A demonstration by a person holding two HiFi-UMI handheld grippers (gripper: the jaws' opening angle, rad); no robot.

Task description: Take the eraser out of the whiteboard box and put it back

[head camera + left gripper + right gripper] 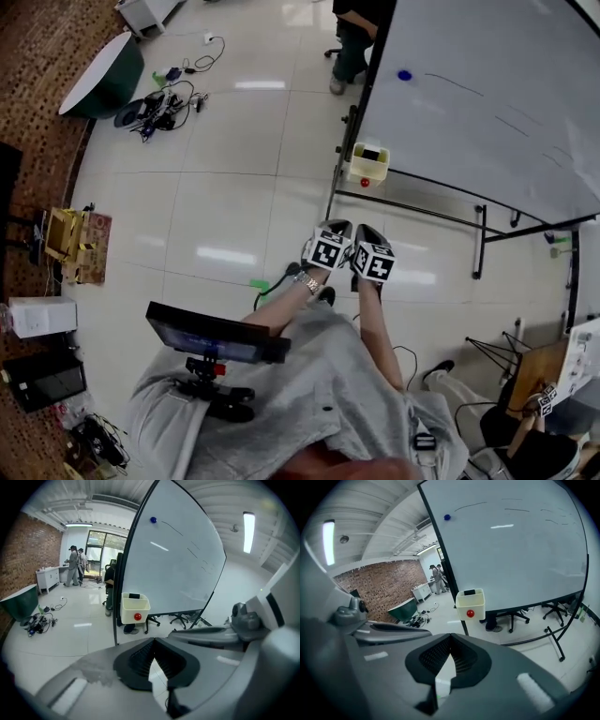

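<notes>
Seen from the head, the left tool (330, 246) and right tool (372, 259) are held side by side above the glossy white tiled floor (234, 187), well apart from the cream plastic whiteboard box (367, 167) on the whiteboard frame. Only the gripper views show each tool's black ribbed pads clenched tip to tip, gripping nothing. The dark block eraser (469, 592) stands inside the box.

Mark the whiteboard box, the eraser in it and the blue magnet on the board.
whiteboard box (461, 610): right gripper view, on its front wall.
eraser (469, 592): right gripper view, on its dark top end.
blue magnet (447, 517): right gripper view, on its centre.
</notes>
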